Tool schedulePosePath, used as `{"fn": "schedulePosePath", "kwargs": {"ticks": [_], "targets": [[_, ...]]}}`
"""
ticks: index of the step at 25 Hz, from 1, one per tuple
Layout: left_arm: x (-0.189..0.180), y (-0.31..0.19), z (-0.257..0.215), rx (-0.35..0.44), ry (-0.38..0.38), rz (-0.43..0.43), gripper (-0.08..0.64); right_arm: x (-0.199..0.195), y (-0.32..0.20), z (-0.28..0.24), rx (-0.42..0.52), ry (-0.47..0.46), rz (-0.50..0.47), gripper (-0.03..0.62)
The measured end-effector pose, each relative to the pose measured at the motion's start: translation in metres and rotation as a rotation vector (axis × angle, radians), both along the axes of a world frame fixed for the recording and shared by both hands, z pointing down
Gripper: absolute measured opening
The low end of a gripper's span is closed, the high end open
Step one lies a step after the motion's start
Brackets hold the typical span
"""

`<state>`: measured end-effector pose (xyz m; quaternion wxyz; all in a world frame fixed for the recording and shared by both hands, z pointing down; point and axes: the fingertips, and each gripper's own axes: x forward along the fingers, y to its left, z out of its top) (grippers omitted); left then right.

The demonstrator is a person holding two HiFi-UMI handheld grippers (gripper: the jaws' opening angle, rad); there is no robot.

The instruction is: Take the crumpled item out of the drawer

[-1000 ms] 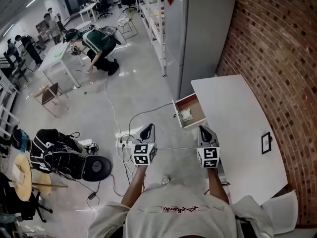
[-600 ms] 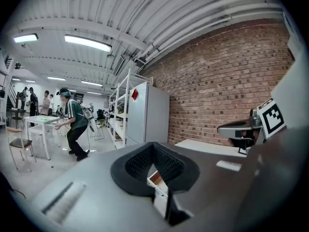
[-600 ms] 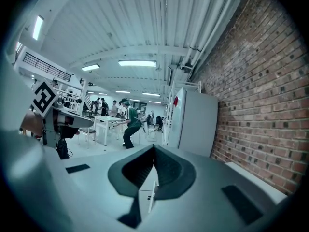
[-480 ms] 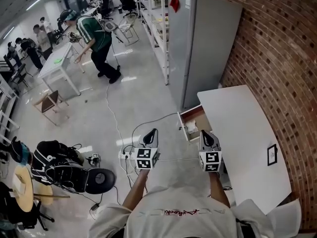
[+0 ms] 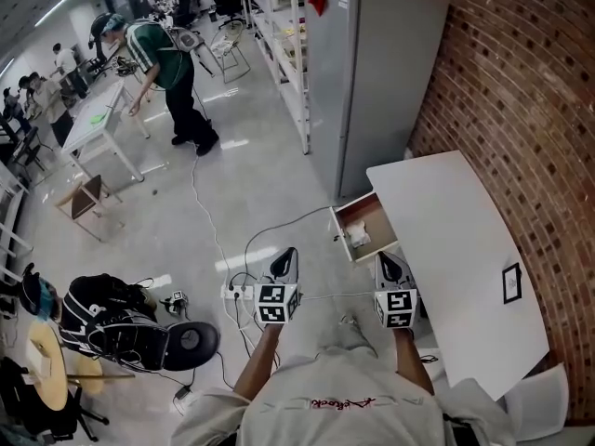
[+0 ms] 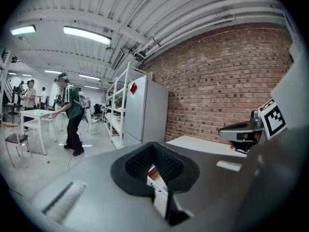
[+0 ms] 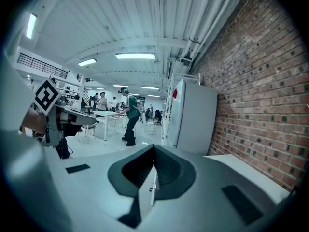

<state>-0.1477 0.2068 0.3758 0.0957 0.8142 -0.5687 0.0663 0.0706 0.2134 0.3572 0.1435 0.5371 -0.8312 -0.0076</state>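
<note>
A small wooden drawer [image 5: 376, 214] stands pulled out from the left edge of the white table [image 5: 456, 240]. Inside it lies a white crumpled item [image 5: 358, 237]. My right gripper [image 5: 387, 257] hovers just in front of the drawer's near corner, jaws shut and empty. My left gripper [image 5: 287, 253] hangs over the floor to the drawer's left, also shut with nothing in it. In the left gripper view the left gripper [image 6: 153, 144] has its closed jaws level toward the table, with the right gripper [image 6: 241, 130] at its side. The right gripper view has the right gripper [image 7: 154, 147] shut, facing the room.
A tall grey cabinet [image 5: 372, 72] stands behind the table against the brick wall [image 5: 521, 91]. Cables and a power strip [image 5: 232, 292] lie on the floor by my left gripper. A black bag [image 5: 116, 314] sits further left. A person in green [image 5: 153, 59] walks far back. A small frame [image 5: 512, 283] lies on the table.
The head view has shifted, so the table and drawer sit slightly nearer to my grippers. The person in green has stood up and walked left. Both grippers stay shut.
</note>
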Motion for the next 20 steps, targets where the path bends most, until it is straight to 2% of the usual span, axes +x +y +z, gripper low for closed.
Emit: {"fn": "schedulePosePath", "kwargs": {"ticks": [11, 20], "targets": [[-0.001, -0.044, 0.000, 0.005, -0.007, -0.006, 0.009, 0.012, -0.043, 0.007, -0.003, -0.009, 0.019, 0.012], [0.009, -0.115, -0.004, 0.003, -0.032, -0.016, 0.009, 0.029, -0.120, 0.002, 0.010, -0.027, 0.022, 0.012]]}}
